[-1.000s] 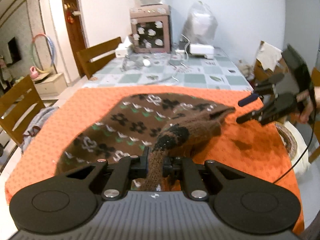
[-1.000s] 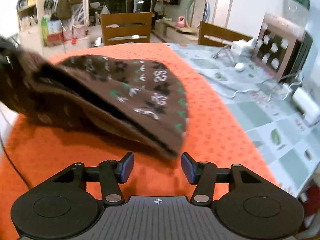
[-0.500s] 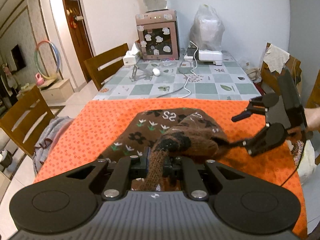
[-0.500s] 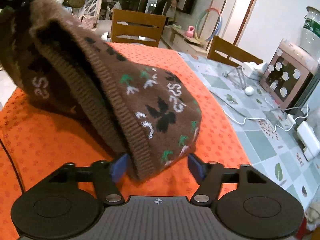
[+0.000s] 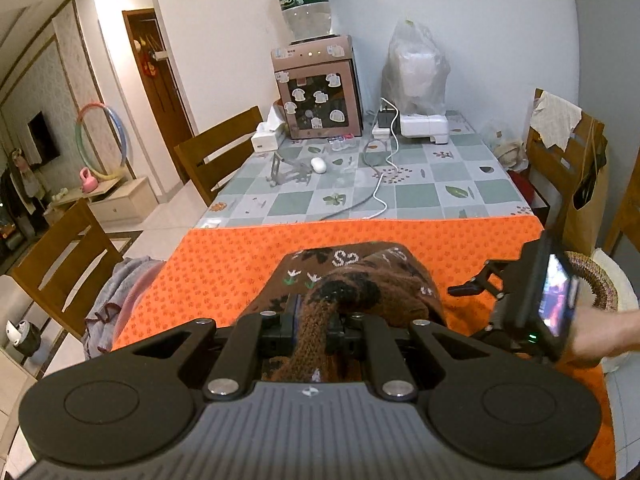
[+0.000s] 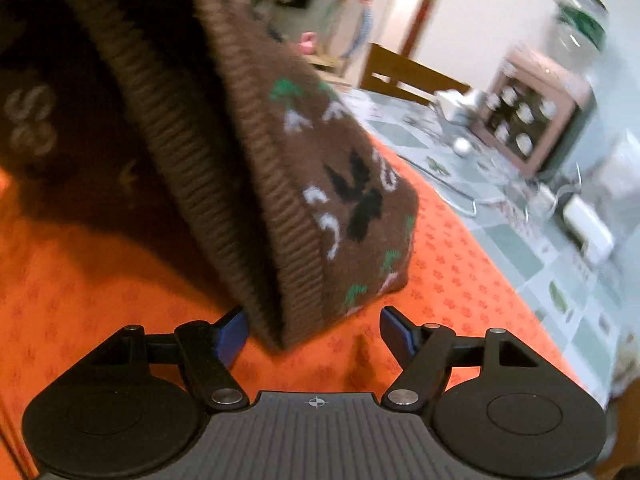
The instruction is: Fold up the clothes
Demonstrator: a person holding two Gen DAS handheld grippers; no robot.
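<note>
The sweater (image 5: 362, 280) is bunched up right in front of my left hand-held gripper (image 5: 316, 322), which is clamped tight on a rope of brown knit, and the body of it droops onto the orange mat (image 5: 224, 272) just ahead. A second ago that same fabric lay spread wide and flat across the mat; now it has been dragged in toward me and heaped, so the far edge sits much nearer.

Over on the other side, my right hand-held gripper (image 6: 314, 328) has its fingers spread wide with nothing pinched. The ribbed hem (image 6: 248, 184) hangs down just ahead of it, its corner dipping between the blue pads (image 6: 232, 334) without being squeezed. A second ago that hem was further ahead and lower; it has risen and swung close, filling the upper left of the right view.

I read that as a lift-and-gather: left has raised one part, right is lining up on the hem to take a second grip. No closure yet, so no fold is started.

Beyond the mat, the tiled counter (image 5: 420, 192) carries a white cable (image 5: 380, 196) and a sticker-covered box (image 5: 316, 96), well apart from the work.
</note>
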